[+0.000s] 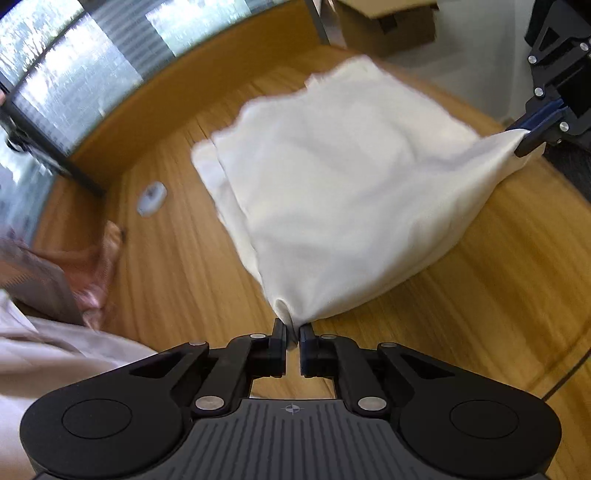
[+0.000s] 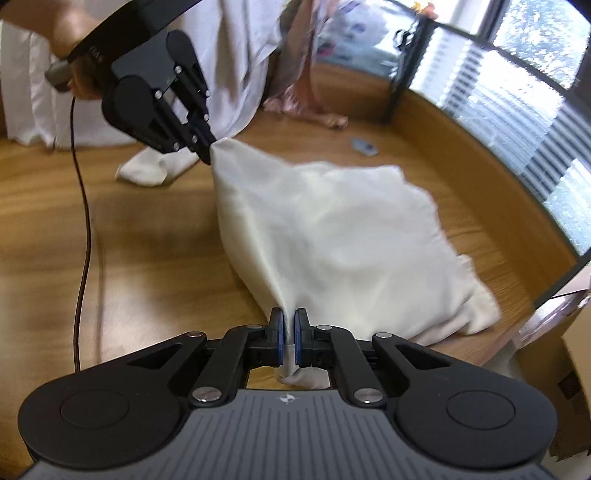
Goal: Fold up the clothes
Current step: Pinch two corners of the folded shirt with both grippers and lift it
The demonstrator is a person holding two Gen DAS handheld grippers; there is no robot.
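Observation:
A white garment [image 1: 343, 184] lies partly folded on the wooden table [image 1: 184, 266], its near edge lifted between both grippers. My left gripper [image 1: 293, 332] is shut on one corner of the cloth. In the right wrist view that same left gripper [image 2: 207, 147] pinches the far corner of the white garment [image 2: 332, 229]. My right gripper [image 2: 290, 325] is shut on the other near corner, with cloth bunched below its pads. From the left wrist view, the right gripper [image 1: 532, 133] holds the cloth at the right edge.
Pink clothes [image 1: 99, 266] and pale cloth [image 1: 44, 354] are piled at the table's left. A small white object [image 1: 151, 197] lies near the raised wooden back edge. A cardboard box [image 1: 384, 26] stands beyond the table. A dark cable [image 2: 83, 236] runs across the tabletop. White socks [image 2: 147, 170] lie nearby.

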